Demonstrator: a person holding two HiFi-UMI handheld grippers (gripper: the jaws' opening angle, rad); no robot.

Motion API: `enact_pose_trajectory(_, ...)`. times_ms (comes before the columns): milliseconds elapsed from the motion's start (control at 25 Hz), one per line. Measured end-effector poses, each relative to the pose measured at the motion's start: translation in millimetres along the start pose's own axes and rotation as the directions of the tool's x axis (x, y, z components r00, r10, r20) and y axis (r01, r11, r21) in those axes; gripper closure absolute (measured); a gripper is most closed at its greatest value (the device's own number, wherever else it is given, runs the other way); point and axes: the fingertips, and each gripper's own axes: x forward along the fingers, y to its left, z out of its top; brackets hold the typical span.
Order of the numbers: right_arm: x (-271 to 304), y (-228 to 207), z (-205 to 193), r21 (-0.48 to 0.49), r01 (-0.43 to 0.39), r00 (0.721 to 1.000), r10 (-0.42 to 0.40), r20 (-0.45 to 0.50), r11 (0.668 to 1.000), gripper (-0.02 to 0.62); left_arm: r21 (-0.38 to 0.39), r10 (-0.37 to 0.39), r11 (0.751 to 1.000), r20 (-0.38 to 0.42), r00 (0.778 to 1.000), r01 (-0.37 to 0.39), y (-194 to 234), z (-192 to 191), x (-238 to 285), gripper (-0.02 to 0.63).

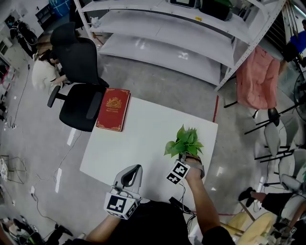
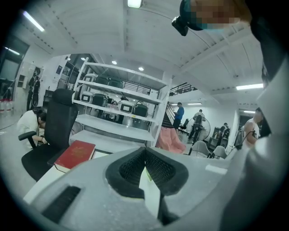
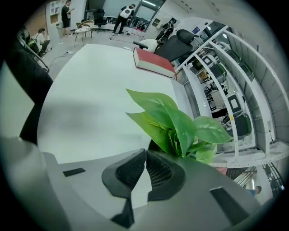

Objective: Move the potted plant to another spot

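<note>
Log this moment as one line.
left claw: shut, empty | right claw: shut, at potted plant, grip unclear | plant: at near-right corner of white table

Surface: white, rectangular, standing on a grey floor.
Red book: closed, flat at the far left corner, gold emblem up.
Office chair: black, just beside that corner.
Shelving: white, beyond the surface.
Pink cloth: right of the shelving.

Bright, even overhead light from ceiling strips. Glare patches on the shelf, soft shadow across the table. Both gripper views fisheye hard: black corners, near jaws soft, potted plant leaves sharp.
</note>
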Motion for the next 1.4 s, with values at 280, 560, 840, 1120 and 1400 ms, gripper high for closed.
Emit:
enact_pose_trajectory(280, -10, 13, 30, 0.003, 0.005, 1.0, -0.005, -0.025, 1.0, 0.575, 0.01, -0.032, 0.999, 0.012, 0.999, 0.032, 34, 7, -23, 0.592)
enact_pose_trajectory(560, -27, 26, 67, 0.025, 0.01, 1.0, -0.01, -0.024, 1.0, 0.575, 0.013, -0.029, 1.0, 0.034, 0.999, 0.028, 74, 21, -50, 0.592)
enact_pose_trajectory(840, -39, 43, 103, 0.001, 0.004, 1.0, -0.004, -0.01, 1.0, 0.575, 0.0, -0.006, 1.0, 0.065, 0.998, 0.006, 106, 26, -75, 0.592)
enact_pose_trajectory(1120, -49, 57, 146, -0.025, -0.008, 1.0, 0.009, 0.02, 1.0, 0.575, -0.013, 0.007, 1.0, 0.082, 0.997, -0.006, 136, 28, -94, 0.591)
enact_pose_trajectory(1400, -55, 70, 197, -0.066, -0.02, 0.998, 0.024, 0.056, 0.998, 0.575, -0.036, 0.034, 0.999, 0.102, 0.994, -0.03, 170, 33, -112, 0.592)
